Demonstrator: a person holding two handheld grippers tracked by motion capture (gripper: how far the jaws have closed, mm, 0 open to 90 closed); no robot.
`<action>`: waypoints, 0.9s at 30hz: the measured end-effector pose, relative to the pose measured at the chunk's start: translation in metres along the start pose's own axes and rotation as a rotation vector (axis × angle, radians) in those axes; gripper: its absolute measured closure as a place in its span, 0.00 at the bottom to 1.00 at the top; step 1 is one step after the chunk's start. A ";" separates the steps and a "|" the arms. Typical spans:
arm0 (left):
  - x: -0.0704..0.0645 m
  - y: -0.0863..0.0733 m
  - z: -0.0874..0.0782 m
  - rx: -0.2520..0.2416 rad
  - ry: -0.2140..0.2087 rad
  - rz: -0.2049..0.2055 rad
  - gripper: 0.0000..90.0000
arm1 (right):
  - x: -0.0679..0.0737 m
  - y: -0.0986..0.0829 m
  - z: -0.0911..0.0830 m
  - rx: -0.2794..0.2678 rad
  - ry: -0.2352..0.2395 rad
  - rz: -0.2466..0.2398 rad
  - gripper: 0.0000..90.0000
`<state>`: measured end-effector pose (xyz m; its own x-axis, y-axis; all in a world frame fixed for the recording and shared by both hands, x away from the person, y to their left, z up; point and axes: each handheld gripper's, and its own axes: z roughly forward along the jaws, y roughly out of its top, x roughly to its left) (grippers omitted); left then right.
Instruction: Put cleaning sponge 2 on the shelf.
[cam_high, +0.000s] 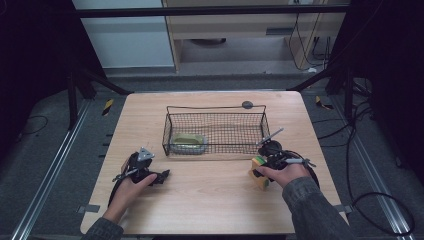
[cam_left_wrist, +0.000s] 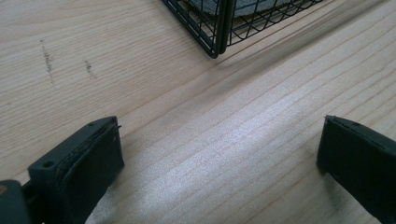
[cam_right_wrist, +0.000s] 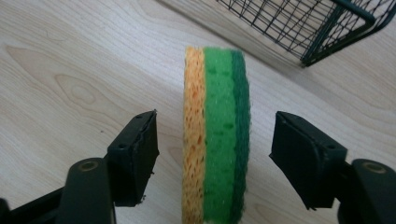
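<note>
A layered sponge (cam_right_wrist: 217, 140), orange, light green and dark green, stands on edge on the wooden table (cam_high: 210, 205). My right gripper (cam_right_wrist: 215, 156) is open with a jaw on each side of the sponge, gaps showing on both sides. In the high view the sponge (cam_high: 259, 172) sits at the right, under my right gripper (cam_high: 262, 167). My left gripper (cam_left_wrist: 219, 154) is open over bare wood, near a corner of the black wire basket (cam_left_wrist: 217, 32). From above, the left gripper (cam_high: 162, 176) lies at the table's left front, below the basket (cam_high: 216, 109).
Inside the basket's left end lies a green dish-like object (cam_high: 188, 143). A small dark round disc (cam_high: 247, 104) sits on the table behind the basket. Black frame bars, cables and a floor rail surround the table.
</note>
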<state>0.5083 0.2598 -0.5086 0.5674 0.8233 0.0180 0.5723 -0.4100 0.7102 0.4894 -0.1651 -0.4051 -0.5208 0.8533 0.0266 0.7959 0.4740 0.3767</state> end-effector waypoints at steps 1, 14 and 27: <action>0.000 0.000 0.000 0.001 -0.001 0.001 0.00 | 0.000 0.002 0.000 -0.003 -0.001 0.002 0.38; 0.001 0.002 0.002 0.000 0.001 0.000 0.00 | -0.002 0.004 0.007 0.037 0.020 -0.034 0.71; 0.001 0.002 0.002 0.000 0.003 0.002 0.00 | -0.031 -0.017 -0.039 -0.126 -0.028 -0.009 0.72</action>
<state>0.5115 0.2594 -0.5084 0.5670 0.8234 0.0216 0.5713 -0.4120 0.7098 0.4799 -0.2087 -0.3759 -0.5173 0.8558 -0.0024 0.7453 0.4519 0.4902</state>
